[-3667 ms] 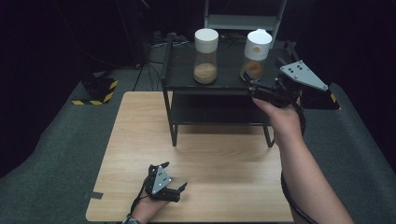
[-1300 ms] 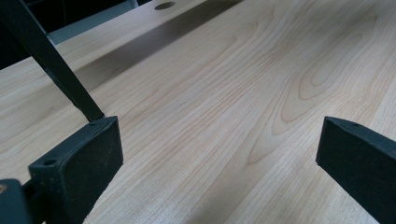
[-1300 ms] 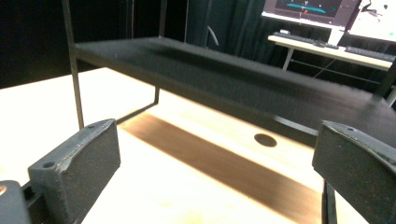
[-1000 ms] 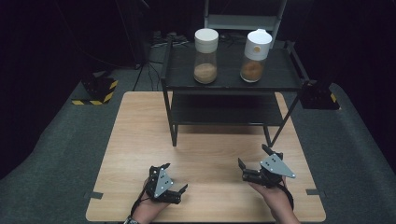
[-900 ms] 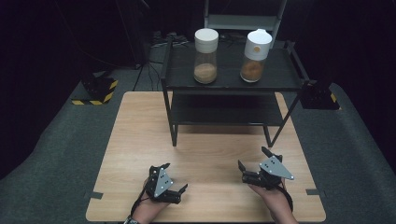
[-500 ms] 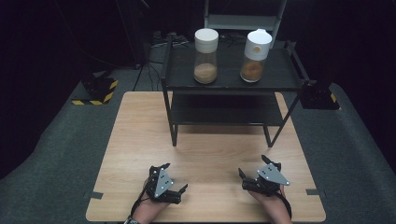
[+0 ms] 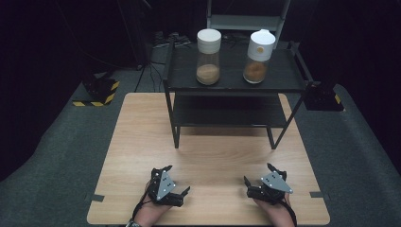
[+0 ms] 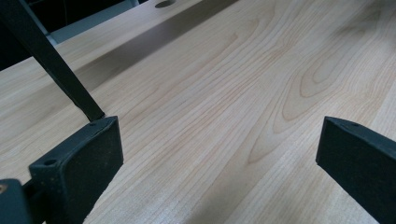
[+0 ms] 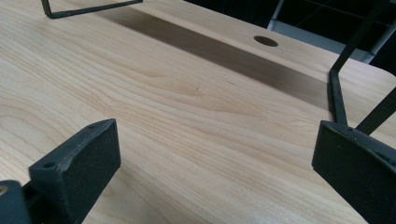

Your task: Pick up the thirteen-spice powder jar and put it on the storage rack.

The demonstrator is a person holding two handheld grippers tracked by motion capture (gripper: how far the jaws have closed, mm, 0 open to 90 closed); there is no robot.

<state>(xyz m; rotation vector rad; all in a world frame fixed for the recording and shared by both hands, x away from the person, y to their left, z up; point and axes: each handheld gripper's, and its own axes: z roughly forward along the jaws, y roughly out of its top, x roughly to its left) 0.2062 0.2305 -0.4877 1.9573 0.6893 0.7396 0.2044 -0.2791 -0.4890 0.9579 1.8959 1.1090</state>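
The left gripper [image 7: 175,182] rested low at the near edge of the wooden bench [image 7: 142,142], held by a hand [image 7: 151,215] coming in from the front. Its jaws stood wide apart with nothing between them but bare wood grain, and in the left gripper view one slanted leg of the black rack [image 8: 56,65] met the bench just past them. Further along the same near edge, well apart from the first, the right gripper [image 7: 259,177] sat in the same manner, jaws spread and empty. The rack [image 7: 227,113] stood at the far half of the bench. On its top shelf stood two jars with brown contents: the flat-lidded jar [image 7: 208,56] to the left and the spout-lidded jar [image 7: 258,56] near it to the right, both upright and well away from both grippers.
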